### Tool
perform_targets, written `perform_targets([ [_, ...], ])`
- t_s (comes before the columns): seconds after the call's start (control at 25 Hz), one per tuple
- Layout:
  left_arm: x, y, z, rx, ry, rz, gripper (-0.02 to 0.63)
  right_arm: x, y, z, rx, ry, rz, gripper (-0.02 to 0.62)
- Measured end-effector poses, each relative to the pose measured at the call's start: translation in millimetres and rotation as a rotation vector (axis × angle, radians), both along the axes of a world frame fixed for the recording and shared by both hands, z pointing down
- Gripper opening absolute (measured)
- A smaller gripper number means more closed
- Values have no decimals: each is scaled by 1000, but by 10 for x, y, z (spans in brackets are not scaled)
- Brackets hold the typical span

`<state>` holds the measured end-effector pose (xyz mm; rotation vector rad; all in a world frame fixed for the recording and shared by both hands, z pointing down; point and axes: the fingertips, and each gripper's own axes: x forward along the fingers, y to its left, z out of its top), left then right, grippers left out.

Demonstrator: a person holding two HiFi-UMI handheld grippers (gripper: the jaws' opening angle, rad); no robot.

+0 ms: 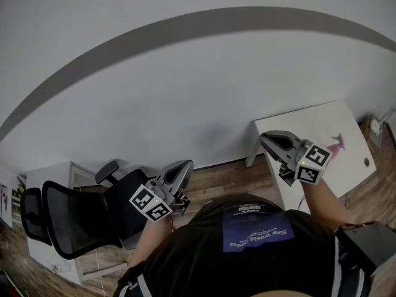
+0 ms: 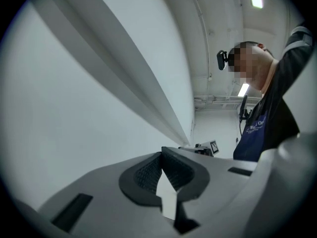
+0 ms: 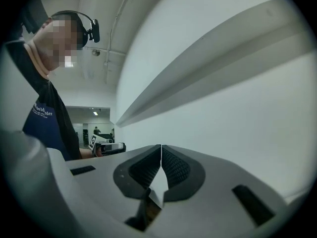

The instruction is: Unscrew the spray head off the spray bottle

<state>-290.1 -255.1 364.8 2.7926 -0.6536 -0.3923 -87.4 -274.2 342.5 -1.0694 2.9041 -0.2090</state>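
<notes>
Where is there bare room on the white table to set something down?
White table: bare along the wall-side edge, and from the pink object, possibly the spray bottle, across to the left edge by the right claw. A small dark spot sits near the right edge. Crowded on the left: office chair beside white cabinet.

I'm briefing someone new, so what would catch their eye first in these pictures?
The left gripper and right gripper, both shut and empty, are held up near a white wall. A white table at right bears a small pink thing; a black chair stands at lower left.
</notes>
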Motion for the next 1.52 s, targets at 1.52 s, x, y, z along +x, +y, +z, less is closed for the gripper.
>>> perform_targets([
  [1.52, 1339, -1141, 139, 36, -13, 751, 3, 982, 279, 187, 31, -78, 718, -3],
])
